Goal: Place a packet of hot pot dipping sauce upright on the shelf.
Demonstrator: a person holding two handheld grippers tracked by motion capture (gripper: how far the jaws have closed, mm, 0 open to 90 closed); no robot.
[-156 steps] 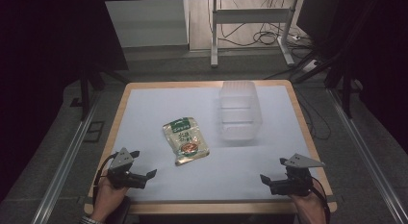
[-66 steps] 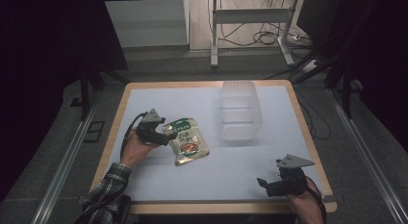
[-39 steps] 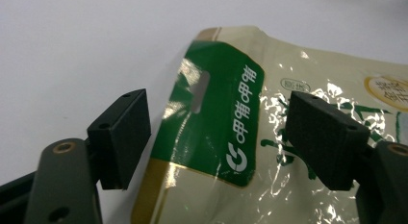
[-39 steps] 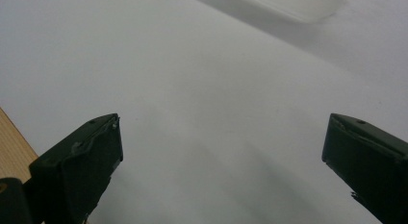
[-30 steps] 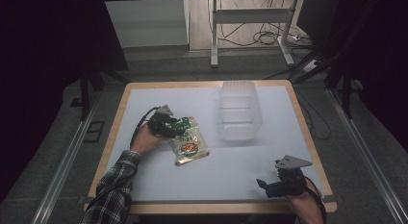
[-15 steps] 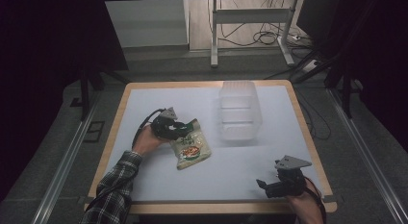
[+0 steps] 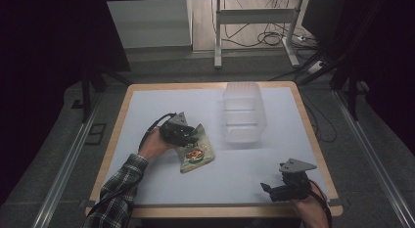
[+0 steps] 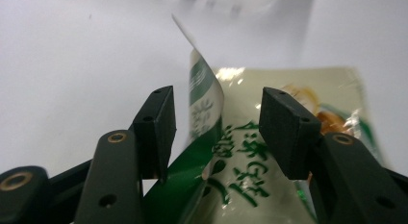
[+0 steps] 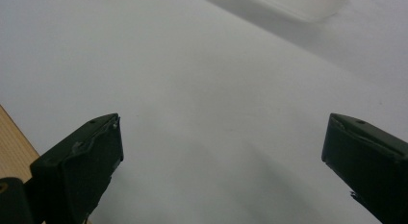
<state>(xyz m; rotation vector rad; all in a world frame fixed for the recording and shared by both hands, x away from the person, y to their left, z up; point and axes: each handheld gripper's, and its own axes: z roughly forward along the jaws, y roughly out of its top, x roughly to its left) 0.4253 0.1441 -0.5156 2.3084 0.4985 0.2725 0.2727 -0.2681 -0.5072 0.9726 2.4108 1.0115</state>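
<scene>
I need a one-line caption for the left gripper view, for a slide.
Left gripper with its jaws standing around the raised edge of a green-and-cream snack packet above the white table surface.

Left gripper point(image 7: 192, 135) no longer parked at near-left table edge; now out over mid-left of white mat, on the upper-left end of the snack pouch point(image 7: 195, 150). Forearm in plaid sleeve point(image 7: 120, 185) now stretched in from bottom edge. Jaws just closing, then easing back slightly; pouch's top edge stands between them in left gripper view, curled up off the mat, pads point(image 8: 156, 130) not clearly pressing on it. Pouch turned a little from its first lie, upper end lifted, lower end on mat
</scene>
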